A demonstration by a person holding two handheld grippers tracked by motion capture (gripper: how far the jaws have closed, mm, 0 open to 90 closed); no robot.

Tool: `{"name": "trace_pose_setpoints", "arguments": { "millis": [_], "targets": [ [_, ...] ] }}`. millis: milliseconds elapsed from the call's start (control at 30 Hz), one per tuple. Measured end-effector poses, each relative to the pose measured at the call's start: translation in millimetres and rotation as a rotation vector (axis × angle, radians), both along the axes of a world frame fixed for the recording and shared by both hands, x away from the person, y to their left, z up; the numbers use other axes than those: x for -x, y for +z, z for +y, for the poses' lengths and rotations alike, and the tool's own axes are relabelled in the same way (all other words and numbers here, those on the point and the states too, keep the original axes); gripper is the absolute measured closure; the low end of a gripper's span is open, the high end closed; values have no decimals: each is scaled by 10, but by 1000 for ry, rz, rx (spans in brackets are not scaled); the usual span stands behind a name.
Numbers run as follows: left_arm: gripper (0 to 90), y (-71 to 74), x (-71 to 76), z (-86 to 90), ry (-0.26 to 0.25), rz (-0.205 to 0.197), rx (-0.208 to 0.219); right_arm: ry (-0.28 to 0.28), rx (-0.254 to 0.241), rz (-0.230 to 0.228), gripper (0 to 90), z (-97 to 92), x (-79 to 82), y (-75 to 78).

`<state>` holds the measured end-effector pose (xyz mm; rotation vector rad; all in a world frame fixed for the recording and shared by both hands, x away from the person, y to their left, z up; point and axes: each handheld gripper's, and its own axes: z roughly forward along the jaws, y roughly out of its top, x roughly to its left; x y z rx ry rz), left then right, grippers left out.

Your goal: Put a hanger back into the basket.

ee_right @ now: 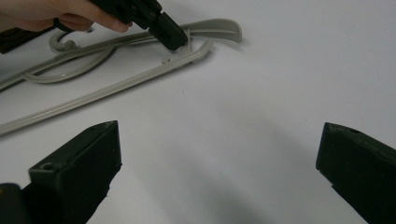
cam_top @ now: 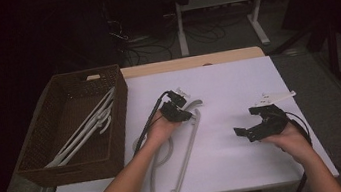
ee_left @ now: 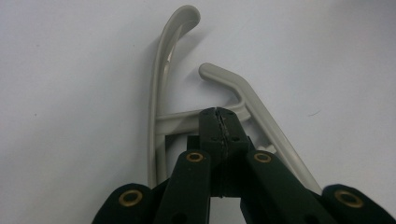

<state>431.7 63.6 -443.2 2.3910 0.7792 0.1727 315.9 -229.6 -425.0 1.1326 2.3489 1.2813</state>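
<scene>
We see a grey plastic hanger (cam_top: 186, 147) lying flat on the white counter (cam_top: 238, 86), a little left of the middle, with its long bar running toward the near edge and its curved end pointing away from us. The left gripper (cam_top: 182, 105) is down on the far end of that hanger. In the left gripper view its two black fingers (ee_left: 208, 122) stand pressed together with only a thin seam between them, and they sit right at the spot where the hanger's short cross-piece meets its angled arm (ee_left: 261, 112). We cannot make out from these pictures whether plastic is actually pinched between the fingers or whether they merely rest closed against it. The right gripper view shows the same meeting from the side: the left gripper's tip touches the hanger's bar just beside the flared end (ee_right: 224, 28).

The right gripper (cam_top: 252, 121) hovers over bare counter well apart from the hanger, held in the right hand (cam_top: 293, 139). Its fingers (ee_right: 79, 172) are spread wide with nothing between them.

At the left edge of the counter stands a brown woven basket (cam_top: 67, 166), and several pale hangers (cam_top: 87, 130) lie slanted inside it. A small white piece (cam_top: 274, 96) rests on the counter just beyond the right gripper.
</scene>
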Motion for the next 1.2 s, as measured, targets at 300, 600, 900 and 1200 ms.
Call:
{"name": "trace_pose_setpoints", "arguments": {
  "millis": [300,600,900,1200],
  "targets": [
    [900,-4,-106,-89,20,-26,15,6,3,0,0,20,0,6],
    [900,3,-491,-265,64,-39,11,9,0,-3,0,19,-12,6],
    [900,96,-636,-265,71,-28,50,12,-4,-1,0,14,-11,2],
    [900,356,-5,330,77,-45,72,1,3,-3,0,10,29,12]
  ]
}}
